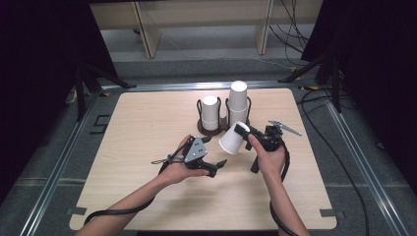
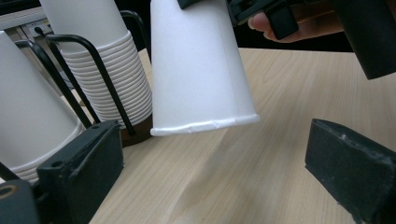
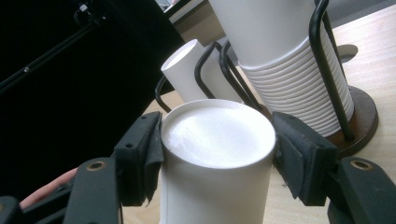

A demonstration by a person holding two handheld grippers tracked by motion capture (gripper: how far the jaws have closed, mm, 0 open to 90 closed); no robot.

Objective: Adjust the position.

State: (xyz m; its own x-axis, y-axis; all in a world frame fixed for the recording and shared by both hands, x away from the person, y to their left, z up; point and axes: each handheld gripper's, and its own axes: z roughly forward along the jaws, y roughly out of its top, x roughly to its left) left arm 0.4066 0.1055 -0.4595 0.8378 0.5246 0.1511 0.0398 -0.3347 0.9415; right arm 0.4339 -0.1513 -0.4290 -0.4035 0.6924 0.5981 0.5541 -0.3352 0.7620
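My right gripper (image 1: 242, 131) is shut on a white paper cup (image 1: 233, 139) and holds it tilted above the table, its closed bottom between the jaws and its open rim down to the left. In the right gripper view both pads (image 3: 148, 156) press the cup (image 3: 217, 182) near its bottom end. My left gripper (image 1: 218, 167) stands open just left of and below the cup. In the left gripper view the cup (image 2: 201, 70) hangs ahead of the spread jaws, with nothing between them.
A dark wire cup holder (image 1: 202, 129) stands behind the grippers with a short stack (image 1: 210, 113) and a taller stack (image 1: 238, 101) of white cups. The wooden table (image 1: 147, 128) has bare room to the left and front. Cables lie on the floor at the right.
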